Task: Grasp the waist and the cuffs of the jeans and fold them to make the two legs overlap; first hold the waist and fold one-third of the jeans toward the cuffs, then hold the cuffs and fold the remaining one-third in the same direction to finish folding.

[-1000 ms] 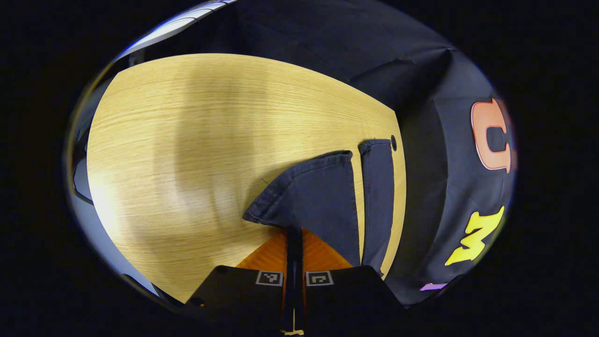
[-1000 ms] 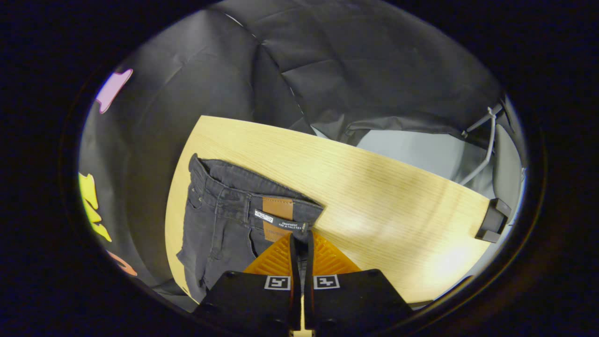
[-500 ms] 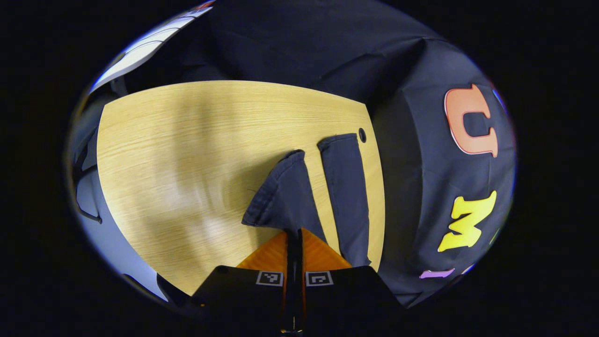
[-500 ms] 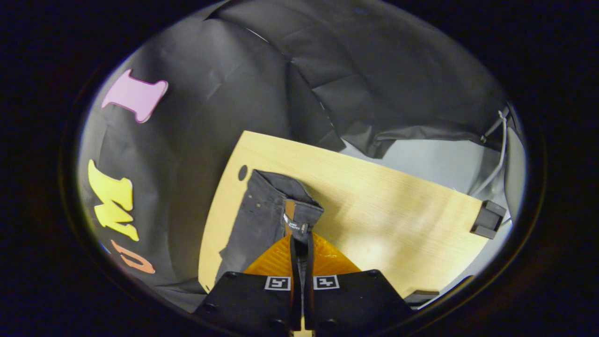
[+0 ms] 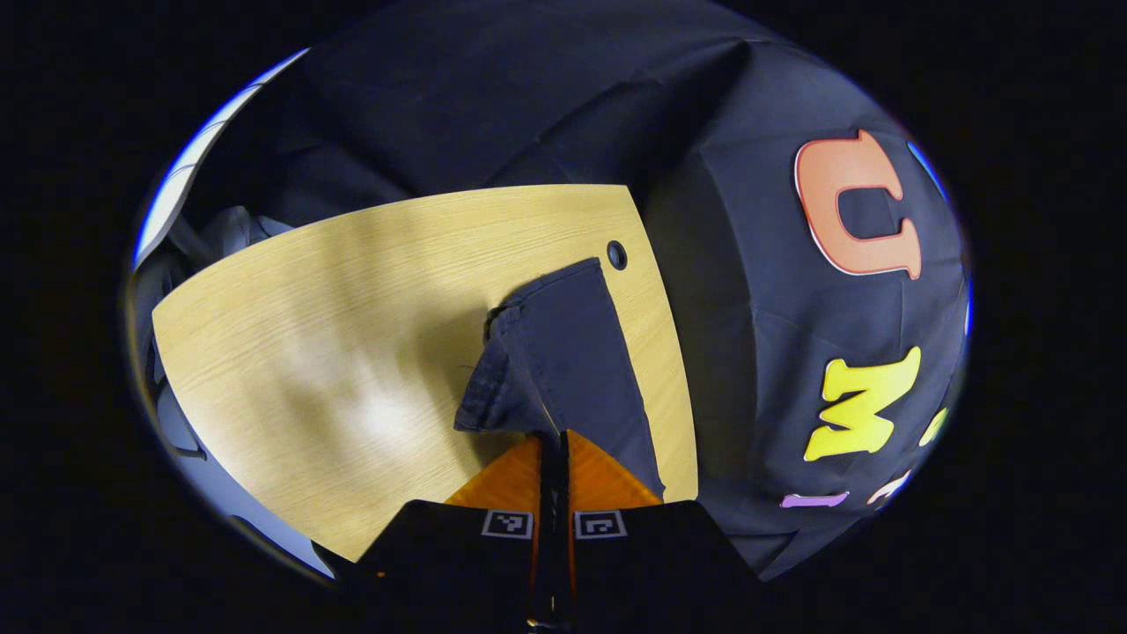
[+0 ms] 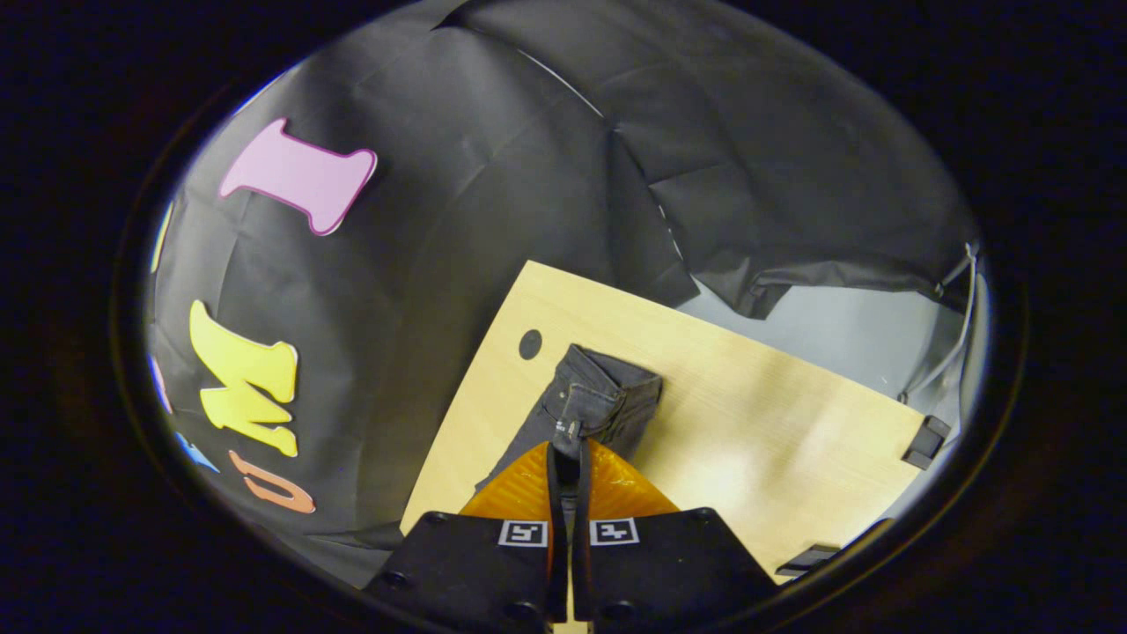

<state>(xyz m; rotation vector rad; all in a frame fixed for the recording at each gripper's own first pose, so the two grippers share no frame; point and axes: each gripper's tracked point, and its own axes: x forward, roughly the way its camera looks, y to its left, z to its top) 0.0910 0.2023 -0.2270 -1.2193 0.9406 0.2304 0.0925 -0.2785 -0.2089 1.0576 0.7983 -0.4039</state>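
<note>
Table: a light wood-grain table (image 5: 352, 335) carries the work; a round dark hole (image 5: 616, 254) sits near its far corner, just beside the garment.
Jeans: the dark jeans (image 5: 563, 352) lie along the table edge nearest the booth wall, partly lifted off the surface at both held ends.
Leg end: in the left gripper view, one leg is raised and laid over the other, so that the two cuffs (image 5: 506, 317) stand nearly together; a thin strip of the under leg shows along the right side.
Waist end: in the right gripper view, the waist (image 6: 607, 396) is doubled over on itself, one half on the other, with the waistband seam and a small label facing up.
Left gripper: the left gripper (image 5: 553, 458) has its fingers pressed together on the hem of the upper leg; cloth runs straight into the closed jaws.
Right gripper: the right gripper (image 6: 568, 467) is closed on the waistband edge, fabric pinched between both fingers.
Progress, as judged: the lengthwise fold that overlaps the two legs is nearly complete but not yet laid flat or released.
Outstanding: folding the waist third toward the cuffs, then folding the cuff third in the same direction.
</note>
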